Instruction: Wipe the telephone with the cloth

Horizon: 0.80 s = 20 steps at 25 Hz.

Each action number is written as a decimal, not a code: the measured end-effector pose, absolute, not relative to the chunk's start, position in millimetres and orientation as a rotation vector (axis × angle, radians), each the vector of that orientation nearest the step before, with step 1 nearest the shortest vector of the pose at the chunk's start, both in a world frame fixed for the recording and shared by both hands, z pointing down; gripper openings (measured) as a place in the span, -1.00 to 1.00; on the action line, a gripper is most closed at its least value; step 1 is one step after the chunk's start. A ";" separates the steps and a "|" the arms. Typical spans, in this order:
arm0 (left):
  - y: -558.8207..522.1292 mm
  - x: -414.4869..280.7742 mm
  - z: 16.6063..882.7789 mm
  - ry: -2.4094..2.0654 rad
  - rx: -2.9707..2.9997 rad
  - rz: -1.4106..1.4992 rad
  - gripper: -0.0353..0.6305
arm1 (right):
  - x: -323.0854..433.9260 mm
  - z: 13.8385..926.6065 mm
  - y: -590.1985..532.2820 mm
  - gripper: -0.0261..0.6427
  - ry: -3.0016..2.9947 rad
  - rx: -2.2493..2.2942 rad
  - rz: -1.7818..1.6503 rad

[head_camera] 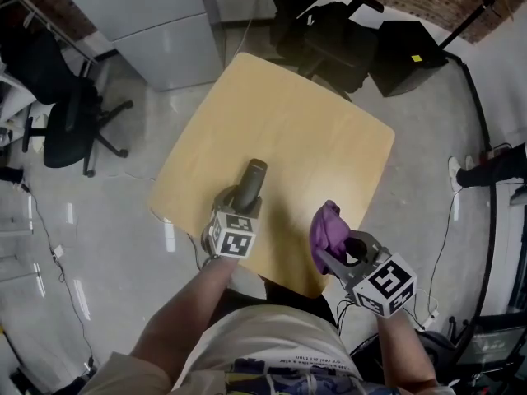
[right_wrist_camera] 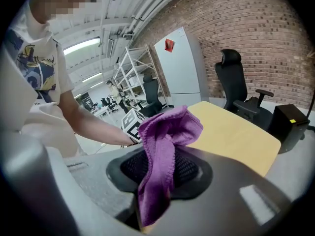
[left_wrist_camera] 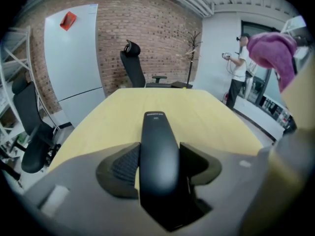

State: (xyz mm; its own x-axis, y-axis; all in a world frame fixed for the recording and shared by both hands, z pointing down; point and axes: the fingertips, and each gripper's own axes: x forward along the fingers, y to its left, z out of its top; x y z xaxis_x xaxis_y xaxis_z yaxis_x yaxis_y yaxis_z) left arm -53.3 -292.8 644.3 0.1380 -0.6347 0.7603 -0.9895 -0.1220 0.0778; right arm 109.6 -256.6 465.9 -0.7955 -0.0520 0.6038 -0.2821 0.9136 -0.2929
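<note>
A dark telephone handset (head_camera: 251,179) sticks out past my left gripper (head_camera: 239,202) over the near left part of the yellow table (head_camera: 288,113). In the left gripper view the handset (left_wrist_camera: 156,141) lies lengthwise between the jaws of the left gripper (left_wrist_camera: 160,168), which is shut on it. My right gripper (head_camera: 329,255) hovers at the table's near right edge, shut on a purple cloth (head_camera: 327,230). The cloth (right_wrist_camera: 165,141) bunches above the jaws of the right gripper (right_wrist_camera: 160,178) and hangs down between them. It also shows at the upper right of the left gripper view as a purple cloth (left_wrist_camera: 273,50).
A black office chair (head_camera: 329,31) and a black box (head_camera: 408,44) stand beyond the table's far edge. A white cabinet (head_camera: 156,23) is at the far left, with another chair (head_camera: 70,126) on the left. A person (left_wrist_camera: 241,70) stands by the right wall.
</note>
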 end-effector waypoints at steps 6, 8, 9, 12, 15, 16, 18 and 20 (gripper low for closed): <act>-292.6 -56.5 635.7 -1.558 1.847 0.766 -0.12 | 104.3 465.8 -258.5 -0.60 -2.471 0.229 0.491; -293.0 -55.1 627.9 -1.558 1.871 0.751 -0.12 | 103.3 464.1 -260.5 -0.60 -2.479 0.237 0.481; -293.1 -54.0 623.2 -1.559 1.884 0.739 -0.12 | 102.9 463.3 -261.5 -0.60 -2.483 0.241 0.476; -292.0 -51.1 604.8 -1.568 1.941 0.698 -0.12 | 98.4 457.2 -265.3 -0.60 -2.500 0.252 0.448; -288.3 -46.1 570.5 -1.567 2.030 0.672 -0.12 | 88.5 443.2 -270.6 -0.60 -2.539 0.259 0.397; -285.0 -43.9 558.1 -1.563 2.060 0.665 -0.12 | 84.3 436.9 -271.3 -0.60 -2.555 0.260 0.381; -275.6 -40.5 537.9 -1.551 2.110 0.641 -0.12 | 73.9 422.4 -271.3 -0.60 -2.590 0.264 0.354; -264.5 -39.3 521.3 -1.537 2.152 0.617 -0.12 | 60.2 407.3 -268.8 -0.60 -2.626 0.262 0.328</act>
State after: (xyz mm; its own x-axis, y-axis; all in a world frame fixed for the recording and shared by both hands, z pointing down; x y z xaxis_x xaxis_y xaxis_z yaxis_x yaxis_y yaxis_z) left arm -39.3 -264.5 521.3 0.2895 -0.7629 0.5780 -0.9509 -0.2984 0.0825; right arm 60.2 -268.8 407.3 -0.8675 -0.1266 0.4811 -0.2410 0.9529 -0.1839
